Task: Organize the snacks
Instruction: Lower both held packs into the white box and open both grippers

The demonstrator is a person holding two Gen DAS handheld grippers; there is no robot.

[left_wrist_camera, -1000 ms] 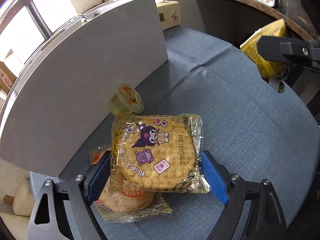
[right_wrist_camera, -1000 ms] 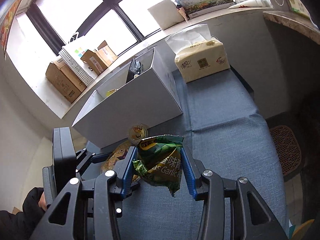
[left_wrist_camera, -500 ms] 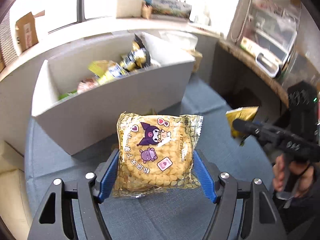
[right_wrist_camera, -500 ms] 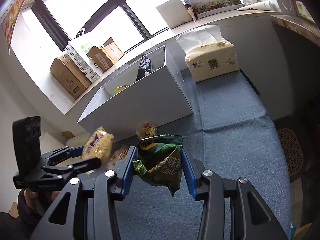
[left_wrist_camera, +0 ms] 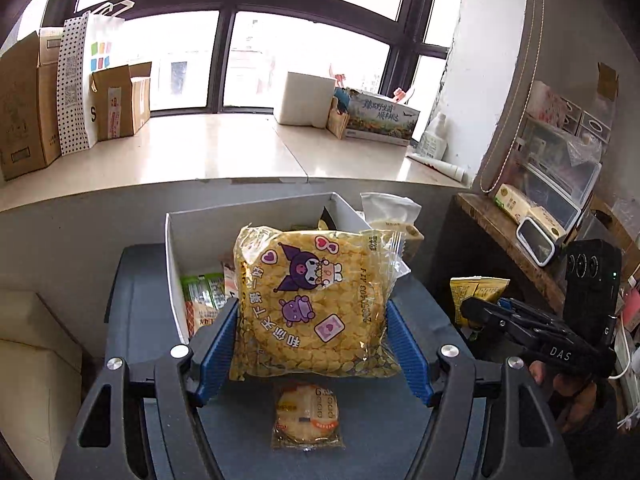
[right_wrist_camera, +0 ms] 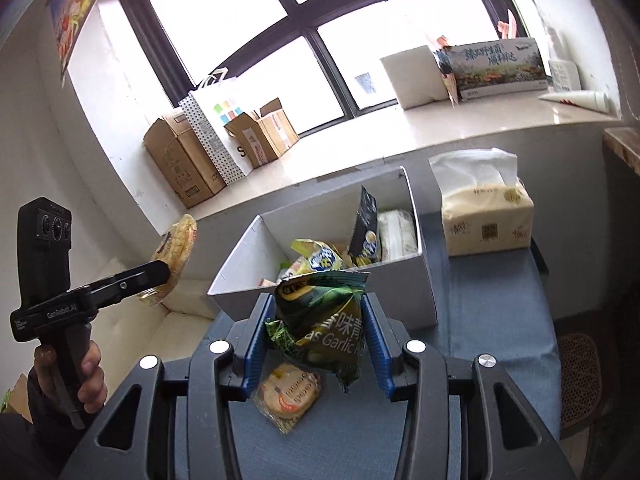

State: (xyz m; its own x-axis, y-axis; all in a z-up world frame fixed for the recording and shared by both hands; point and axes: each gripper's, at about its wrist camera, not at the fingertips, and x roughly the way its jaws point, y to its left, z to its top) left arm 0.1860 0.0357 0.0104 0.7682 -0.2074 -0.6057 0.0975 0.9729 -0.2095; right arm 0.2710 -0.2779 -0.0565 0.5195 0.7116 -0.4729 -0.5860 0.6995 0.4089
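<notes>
**Two snack packets held up near the box**

The cracker packet is a flat, round cake of puffed yellow pieces in clear crinkly film printed with purple cartoon figures. It is likely light, brittle inside and slippery outside, so a hold across its two edges suits it better than a hard squeeze. The left gripper has its jaws closed on exactly those edges, holding it upright in the air before the white box.

The right gripper has its jaws closed on a green crumpled garlic-pea bag, soft and probably air-filled, held above the blue surface just short of the box. The box already holds several packets.

A small wrapped biscuit lies flat on the surface beneath both grippers, not yet stowed. A tissue pack stands beside the box.
</notes>
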